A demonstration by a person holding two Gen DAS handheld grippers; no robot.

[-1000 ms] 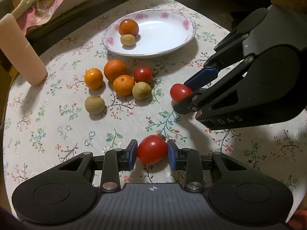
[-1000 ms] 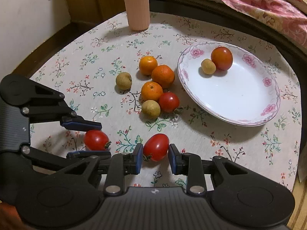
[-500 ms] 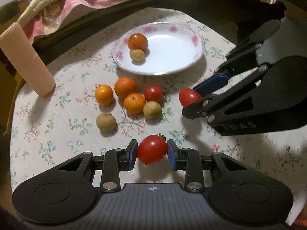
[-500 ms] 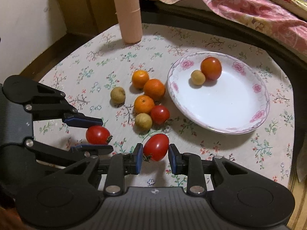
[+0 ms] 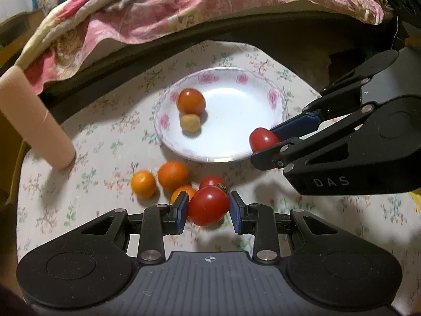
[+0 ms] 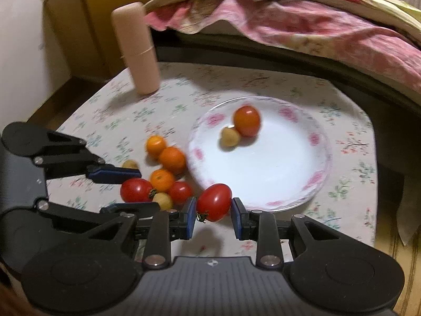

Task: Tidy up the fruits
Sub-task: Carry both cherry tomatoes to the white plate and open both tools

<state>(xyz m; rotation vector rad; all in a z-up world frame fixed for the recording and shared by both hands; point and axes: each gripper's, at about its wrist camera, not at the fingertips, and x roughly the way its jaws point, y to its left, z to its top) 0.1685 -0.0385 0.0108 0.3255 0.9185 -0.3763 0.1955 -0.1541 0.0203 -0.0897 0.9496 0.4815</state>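
Left tongs [image 5: 208, 208] and right tongs [image 6: 213, 206] each pinching a tomato, seemingly above the plate's [image 6: 325, 168] near rim.

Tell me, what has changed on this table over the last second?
Both grippers have risen off the cloth and moved toward the plate, each still gripping a red tomato. The right gripper has brought its tomato to the plate's near rim; the left gripper carries its tomato above the loose fruit. The oranges on the cloth and the two fruits on the plate stayed put.
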